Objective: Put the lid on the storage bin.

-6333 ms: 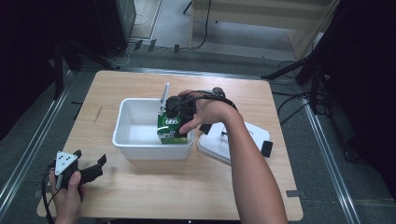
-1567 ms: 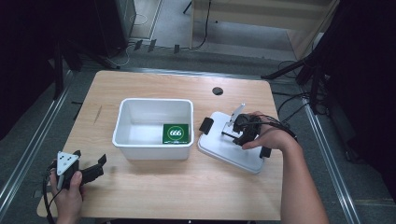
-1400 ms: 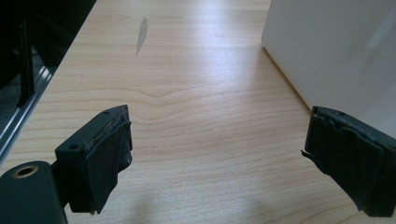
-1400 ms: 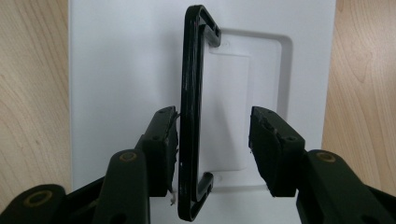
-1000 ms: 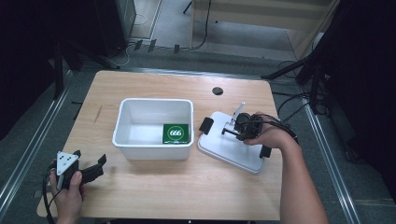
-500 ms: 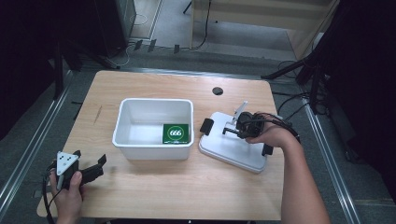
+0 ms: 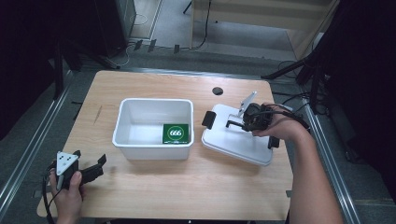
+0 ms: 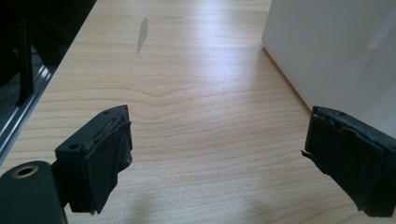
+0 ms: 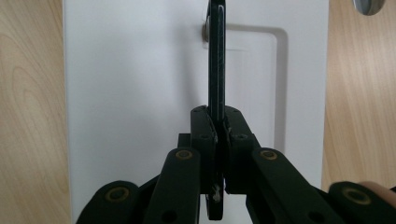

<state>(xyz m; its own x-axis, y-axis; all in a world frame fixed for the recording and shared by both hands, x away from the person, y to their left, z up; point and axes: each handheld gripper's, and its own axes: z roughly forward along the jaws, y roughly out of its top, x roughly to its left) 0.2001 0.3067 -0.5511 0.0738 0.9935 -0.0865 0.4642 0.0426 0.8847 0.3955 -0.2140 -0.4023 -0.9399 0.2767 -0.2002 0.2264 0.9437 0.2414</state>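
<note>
The light wooden table [image 7: 154,196] holds a white rectangular plastic bin [image 7: 153,122] with a green card inside; just right of it lies the flat white plastic lid [image 7: 238,140]. The right gripper [image 7: 236,123] pinches the lid's thin black handle [image 9: 216,56] tight. I'd lift level, keeping that pinch centred. The left gripper [image 8: 219,154] rests wide open near the front left corner.

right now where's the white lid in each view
High view: the lid lies right of centre, beside the white tub, with the right gripper on its handle.
Left gripper view: not in it.
Right gripper view: it runs up the middle, handle clamped.
Shared landmark: the wooden table.
</note>
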